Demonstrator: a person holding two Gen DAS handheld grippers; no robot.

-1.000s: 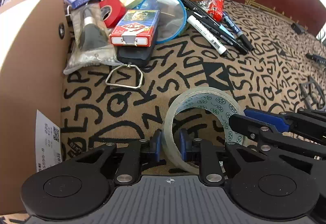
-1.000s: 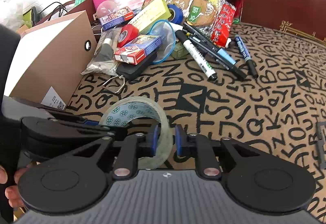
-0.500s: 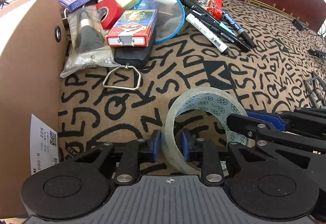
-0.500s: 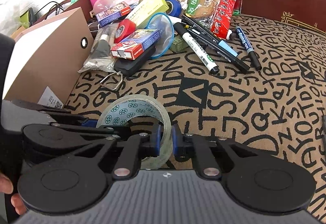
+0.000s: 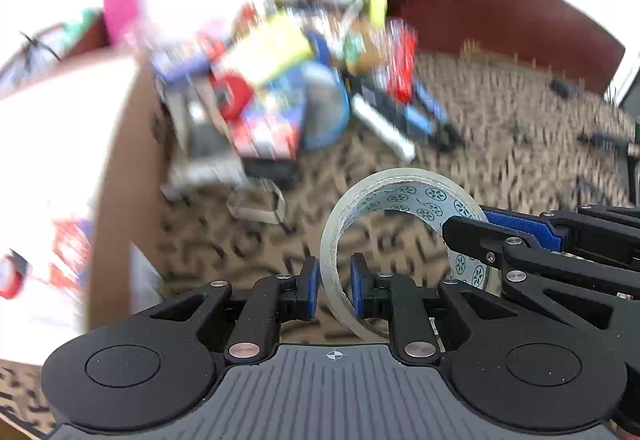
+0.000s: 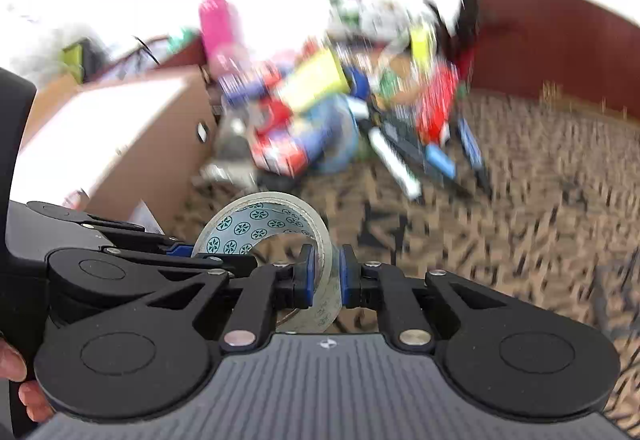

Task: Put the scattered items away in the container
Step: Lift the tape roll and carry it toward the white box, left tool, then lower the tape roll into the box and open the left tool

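A roll of clear tape (image 5: 400,196) with a green-patterned core is held by both grippers. My left gripper (image 5: 334,288) is shut on the roll's left wall. My right gripper (image 6: 324,276) is shut on its right wall, and the roll also shows in the right wrist view (image 6: 260,218). The roll hangs above the letter-patterned cloth (image 5: 500,144). The cardboard box (image 5: 120,168), the container, stands at the left, its white inside showing; it also shows in the right wrist view (image 6: 152,144). The background is motion-blurred.
A blurred pile of scattered items (image 5: 280,92) lies beyond the box: red tape, card boxes, a blue-rimmed lid, markers (image 6: 404,160), snack packets. A pink bottle (image 5: 120,0) stands behind the box. A metal clip (image 5: 260,200) lies on the cloth.
Both grippers have lifted the tape roll off the cloth together; the views rose and now look down into the box. The right gripper closed tighter on the roll.
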